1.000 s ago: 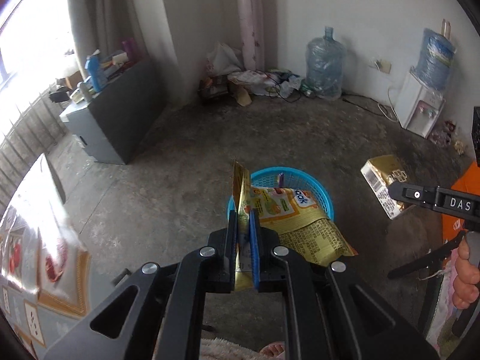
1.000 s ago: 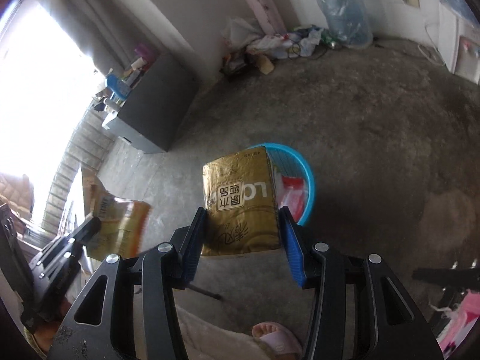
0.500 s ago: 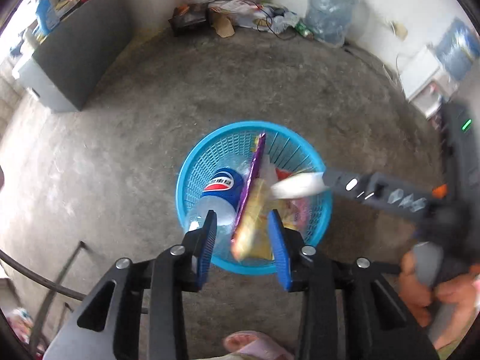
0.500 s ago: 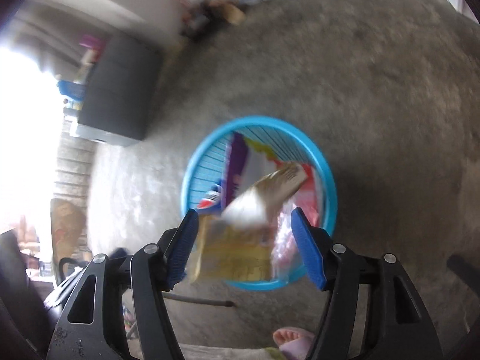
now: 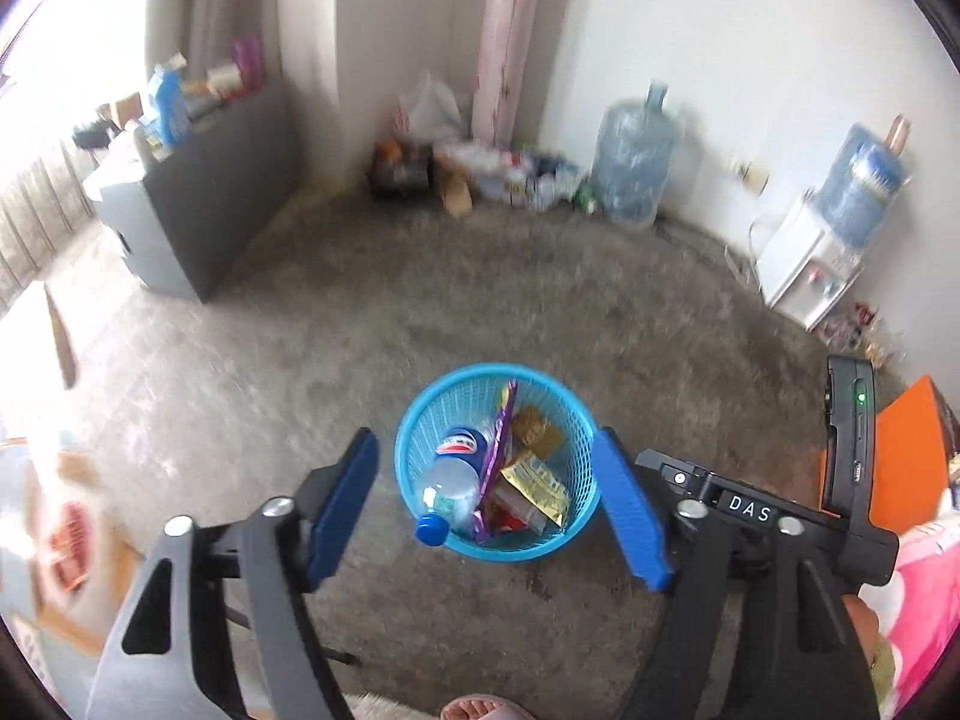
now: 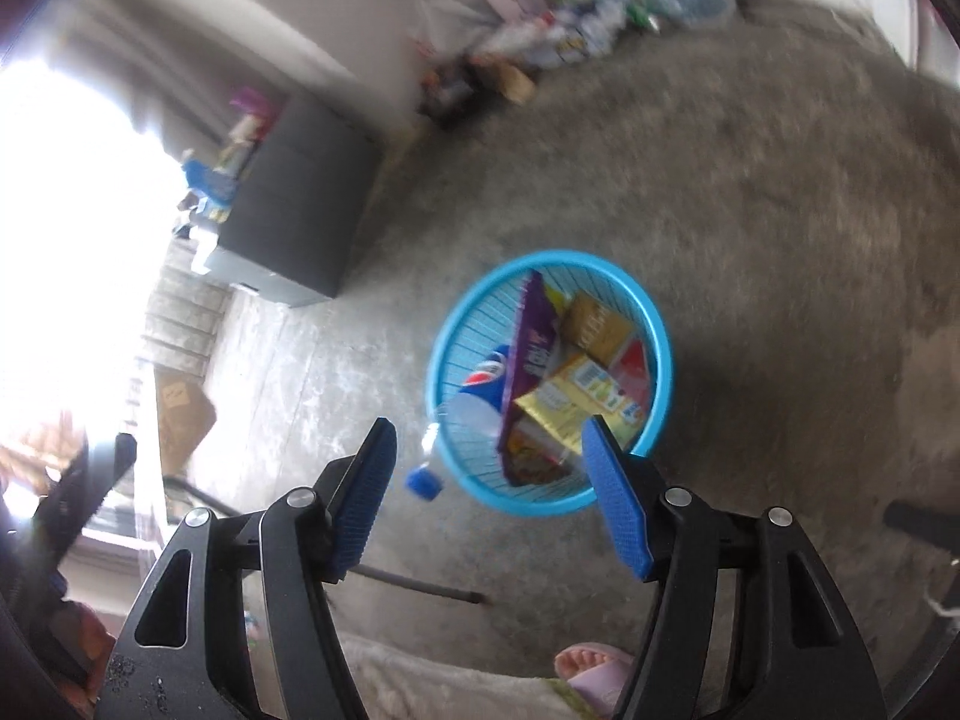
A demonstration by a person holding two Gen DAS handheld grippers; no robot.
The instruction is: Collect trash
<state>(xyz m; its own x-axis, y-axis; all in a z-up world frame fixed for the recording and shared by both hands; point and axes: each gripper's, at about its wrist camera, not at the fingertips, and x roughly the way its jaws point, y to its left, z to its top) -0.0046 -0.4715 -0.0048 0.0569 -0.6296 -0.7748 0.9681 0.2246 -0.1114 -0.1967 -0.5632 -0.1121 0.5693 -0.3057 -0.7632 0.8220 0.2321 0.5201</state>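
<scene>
A blue mesh basket [image 5: 522, 552] [image 6: 660, 354] stands on the grey floor. In it lie a clear cola bottle [image 5: 450, 480] [image 6: 474, 408] with a blue cap, a purple wrapper [image 5: 498, 450] [image 6: 531, 342], a yellow snack packet [image 5: 537, 480] [image 6: 576, 390] and a gold carton [image 5: 534, 429] [image 6: 600, 321]. Above the basket my left gripper [image 5: 485, 438] hangs with its jaws opening and nothing between them. My right gripper [image 6: 487, 426] stands open and empty over the basket's near rim; its black body [image 5: 744, 507] shows at the right of the left wrist view.
A dark grey cabinet [image 5: 198, 216] with bottles on top stands at the left. A trash pile [image 5: 498, 180], a water jug [image 5: 633, 162] and a white dispenser [image 5: 804, 264] line the far wall. A slippered foot [image 5: 480, 708] is near the bottom edge. An orange object [image 5: 906, 450] sits right.
The left gripper let go of the yellow packet and the right let go of the gold carton; both now lie in the basket. Both grippers have drawn back from the basket.
</scene>
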